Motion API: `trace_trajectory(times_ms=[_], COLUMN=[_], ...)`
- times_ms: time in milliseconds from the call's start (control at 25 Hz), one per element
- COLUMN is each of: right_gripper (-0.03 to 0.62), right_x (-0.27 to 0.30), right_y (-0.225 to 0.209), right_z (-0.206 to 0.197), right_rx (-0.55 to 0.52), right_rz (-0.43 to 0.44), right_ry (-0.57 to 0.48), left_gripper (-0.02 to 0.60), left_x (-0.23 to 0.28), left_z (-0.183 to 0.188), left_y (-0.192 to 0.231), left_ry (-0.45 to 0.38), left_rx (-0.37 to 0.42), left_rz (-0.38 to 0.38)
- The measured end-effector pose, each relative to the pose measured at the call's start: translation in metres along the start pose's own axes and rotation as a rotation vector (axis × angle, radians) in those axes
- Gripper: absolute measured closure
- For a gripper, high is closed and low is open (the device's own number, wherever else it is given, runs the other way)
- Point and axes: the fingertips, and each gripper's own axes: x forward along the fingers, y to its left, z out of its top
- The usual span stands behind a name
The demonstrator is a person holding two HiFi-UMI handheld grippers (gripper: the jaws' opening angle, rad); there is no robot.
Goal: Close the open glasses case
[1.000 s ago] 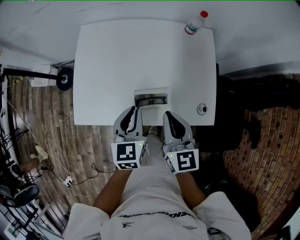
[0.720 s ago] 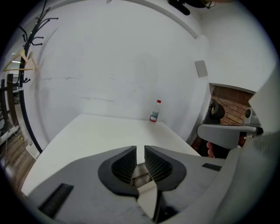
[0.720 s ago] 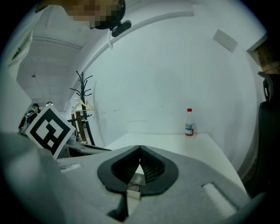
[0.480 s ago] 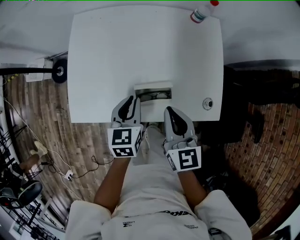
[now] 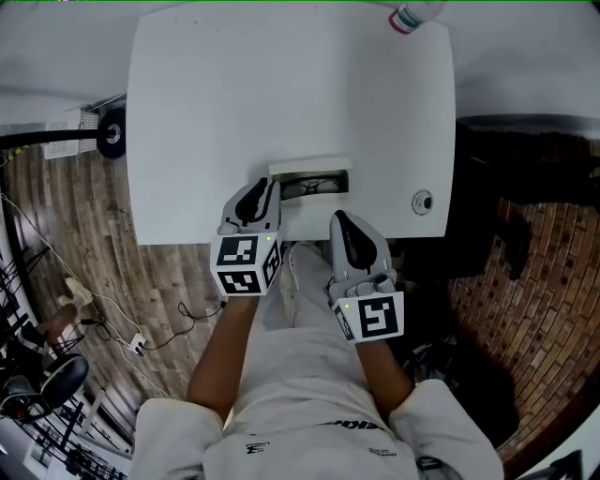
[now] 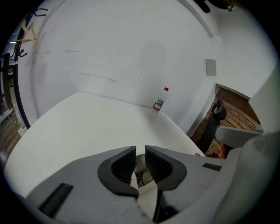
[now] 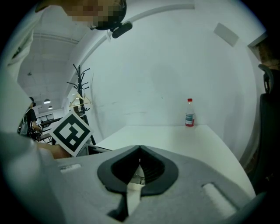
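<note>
An open white glasses case (image 5: 308, 170) lies at the near edge of the white table (image 5: 234, 94), with glasses showing in its dark inside. My left gripper (image 5: 266, 186) sits at the case's left end, jaws a narrow gap apart with nothing between them. In the left gripper view, that gripper (image 6: 140, 152) shows a bit of the case (image 6: 141, 178) through the gap. My right gripper (image 5: 338, 218) hangs just in front of the case's right end, shut and empty. The right gripper view has its gripper (image 7: 140, 148) closed over a sliver of the case (image 7: 136, 176).
A plastic bottle (image 5: 410, 14) with a red cap stands at the table's far right corner, also in the left gripper view as the bottle (image 6: 159, 100). A small round object (image 5: 422, 201) lies on the table right of the case. A dark chair (image 5: 497, 225) stands to the right.
My left gripper has moved forward onto the table up to the case's left end. The right gripper has stayed near the table's edge.
</note>
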Motion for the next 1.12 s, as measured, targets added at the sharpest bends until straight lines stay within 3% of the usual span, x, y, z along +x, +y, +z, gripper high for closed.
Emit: trace_trajectory(times_ms=[1120], right_gripper=[0.592], right_x=[0.010], right_y=[0.004], right_z=[-0.019], right_rx=[0.008], right_rz=[-0.018], right_ry=[0.043], left_gripper=[0.523], left_x=[0.031], left_z=[-0.018], left_y=[0.013], left_ry=[0.100], left_rx=[-0.078], left_rz=[-0.106])
